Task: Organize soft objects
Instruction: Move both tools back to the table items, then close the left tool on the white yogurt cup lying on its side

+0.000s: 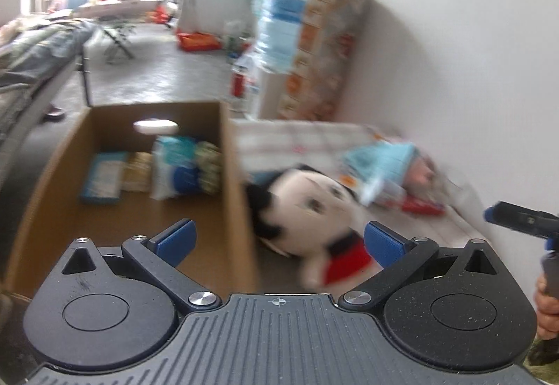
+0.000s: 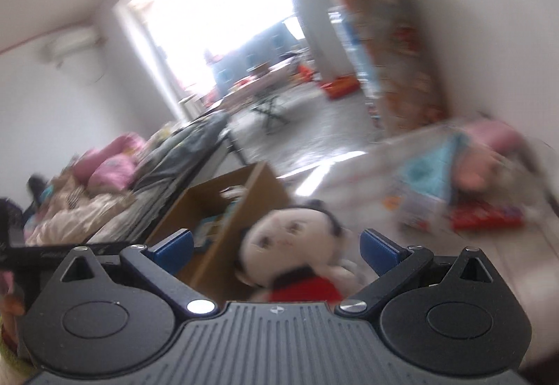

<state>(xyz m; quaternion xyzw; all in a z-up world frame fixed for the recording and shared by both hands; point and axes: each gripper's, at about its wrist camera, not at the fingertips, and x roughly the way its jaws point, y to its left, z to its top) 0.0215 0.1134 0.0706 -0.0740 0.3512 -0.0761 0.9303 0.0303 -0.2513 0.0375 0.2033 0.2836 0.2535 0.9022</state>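
Grey flooring runs back through a cluttered room toward a bright doorway, with a white wall on the right and a tall stack of printed cartons against it. On the floor sits an open cardboard box, seen from above in the left wrist view; packets lie at its far end, blurred, among them a blue-and-white pack and a flatter blue one. Just outside the box's right wall lies a doll, a plush with a pale round face, black hair and a red garment, its head close to or against the cardboard, though blur hides whether they touch. Beyond the doll, on a pale printed sheet by the wall, are a light-blue package, something pink and a red flat item, all smeared by motion. The left gripper hangs over the box's right wall, its blue fingers spread wide with nothing between them; the doll shows in the gap on the right. The right gripper is likewise spread wide and empty, and in its view the doll sits in the gap beyond the fingertips, face toward the camera, with the box to the left. That gripper's tip also shows at the right edge of the left wrist view. To the left in the right wrist view is a bed heaped with grey and pink bedding.
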